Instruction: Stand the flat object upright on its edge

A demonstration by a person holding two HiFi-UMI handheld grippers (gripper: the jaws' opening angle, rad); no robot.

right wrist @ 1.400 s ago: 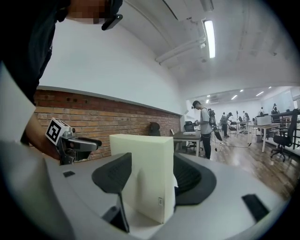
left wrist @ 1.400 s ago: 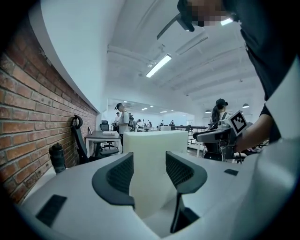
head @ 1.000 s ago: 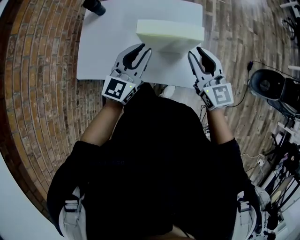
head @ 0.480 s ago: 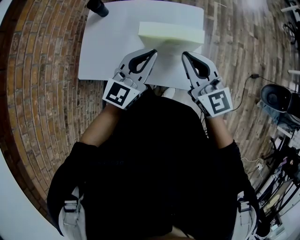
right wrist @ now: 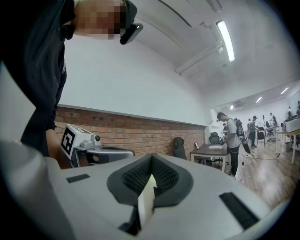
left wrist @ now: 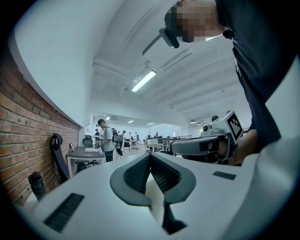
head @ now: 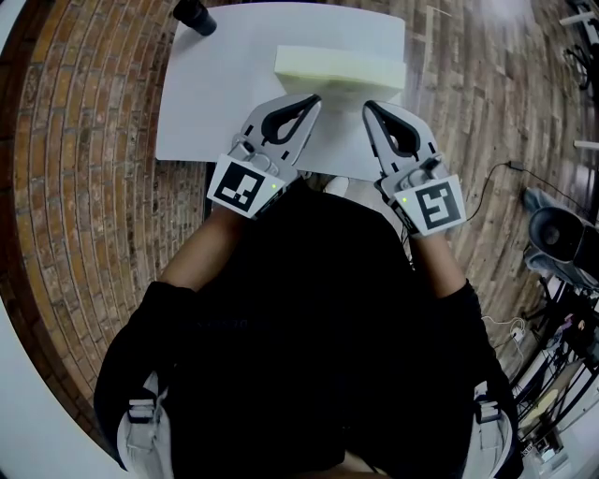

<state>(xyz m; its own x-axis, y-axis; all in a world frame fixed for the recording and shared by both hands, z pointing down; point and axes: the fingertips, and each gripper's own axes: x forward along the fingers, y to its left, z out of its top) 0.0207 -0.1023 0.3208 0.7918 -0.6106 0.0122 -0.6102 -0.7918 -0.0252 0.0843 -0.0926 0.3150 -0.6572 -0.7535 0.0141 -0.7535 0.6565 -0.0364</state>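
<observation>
**So: both jaws shut and empty, foam just beyond the tips**

Plainly, the foam [head: 339, 65] sits toward the far side of the table [head: 215, 103], just past both sets of tips, touching neither; its long axis runs left to right, square across the line I am pointing along. The left gripper [head: 312, 99] aims at its left half and the right gripper [head: 368, 106] at its right half, the two angled slightly inward. The left looks a shade nearer, though there is little in it.

Each gripper view shows its ribbed pads pressed together at the tip with nothing caught between them; neither of those views shows the foam at all.

From above I see a narrow top face and a paler front face; I cannot say for sure whether it lies flat or is already up on its long edge. If it is flat, my guess is that I must open both jaws and work the near edge from either end.

The only container is a dark bottle [head: 194, 15] at the far left corner, well clear; its contents are hidden.
</observation>
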